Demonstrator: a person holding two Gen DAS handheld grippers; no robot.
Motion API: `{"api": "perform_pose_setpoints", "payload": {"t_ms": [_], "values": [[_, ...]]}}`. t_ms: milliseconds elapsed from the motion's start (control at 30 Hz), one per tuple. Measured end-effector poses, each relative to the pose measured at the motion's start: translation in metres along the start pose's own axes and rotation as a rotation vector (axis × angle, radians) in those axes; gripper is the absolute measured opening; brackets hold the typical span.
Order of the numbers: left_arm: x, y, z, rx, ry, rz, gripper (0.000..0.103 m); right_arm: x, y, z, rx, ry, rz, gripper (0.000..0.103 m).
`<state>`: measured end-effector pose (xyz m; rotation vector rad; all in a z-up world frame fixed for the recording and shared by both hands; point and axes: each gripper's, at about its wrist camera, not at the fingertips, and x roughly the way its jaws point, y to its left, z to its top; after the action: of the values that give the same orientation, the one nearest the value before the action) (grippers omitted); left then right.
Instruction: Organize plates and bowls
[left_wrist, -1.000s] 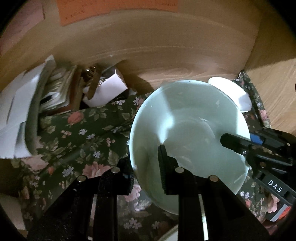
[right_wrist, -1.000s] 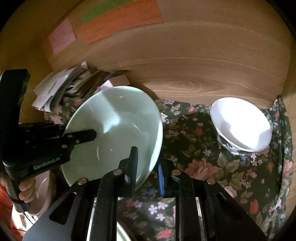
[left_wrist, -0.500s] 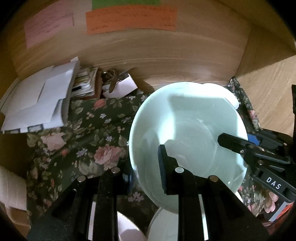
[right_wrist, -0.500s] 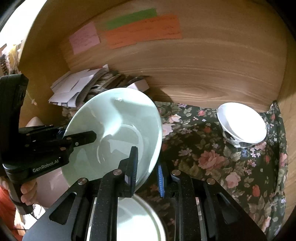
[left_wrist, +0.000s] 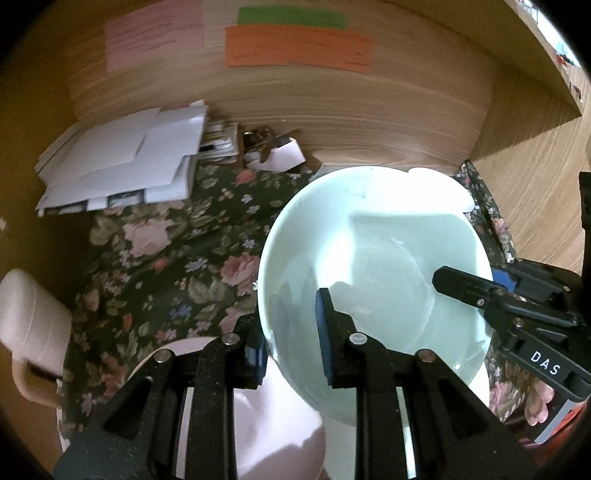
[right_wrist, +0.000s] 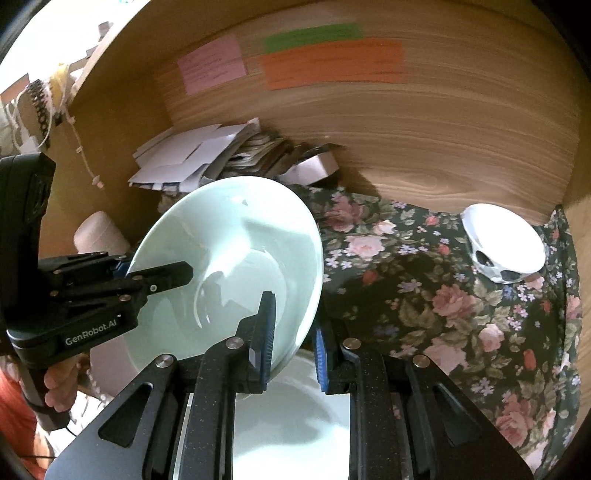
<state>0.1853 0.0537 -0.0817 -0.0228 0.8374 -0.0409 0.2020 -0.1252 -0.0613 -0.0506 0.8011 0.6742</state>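
A pale green bowl (left_wrist: 373, 273) is held in the air over the floral cloth, gripped on opposite rims by both grippers; it also shows in the right wrist view (right_wrist: 229, 266). My left gripper (left_wrist: 291, 336) is shut on its near rim. My right gripper (right_wrist: 291, 332) is shut on its right rim. A pink plate (left_wrist: 266, 413) lies under the left gripper. A white plate (right_wrist: 295, 417) lies under the right gripper. A white bowl (right_wrist: 504, 242) stands at the far right by the wooden wall.
A dark floral cloth (right_wrist: 443, 295) covers the surface inside a wooden alcove. A pile of papers and envelopes (left_wrist: 122, 166) lies at the back left. A pink mug (left_wrist: 29, 332) stands at the left edge. Coloured notes (right_wrist: 332, 62) stick on the back wall.
Both grippers have lifted the green bowl and drawn it back from the wall. The plates below have come into view, and the wall notes show lower in frame.
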Motion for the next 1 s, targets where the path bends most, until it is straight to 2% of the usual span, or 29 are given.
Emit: {"api": "perform_pose_setpoints", "payload": {"t_ms": [433, 1000], "values": [[-0.028, 0.039, -0.035, -0.077, -0.009, 0.034, 0.022, 0.013, 0.043, -0.012, -0.047, 0.024, 0.076, 0.017], [-0.043, 0.080, -0.079, -0.155, 0.014, 0.074, 0.022, 0.048, 0.087, -0.026, -0.099, 0.115, 0.160, 0.017]]}}
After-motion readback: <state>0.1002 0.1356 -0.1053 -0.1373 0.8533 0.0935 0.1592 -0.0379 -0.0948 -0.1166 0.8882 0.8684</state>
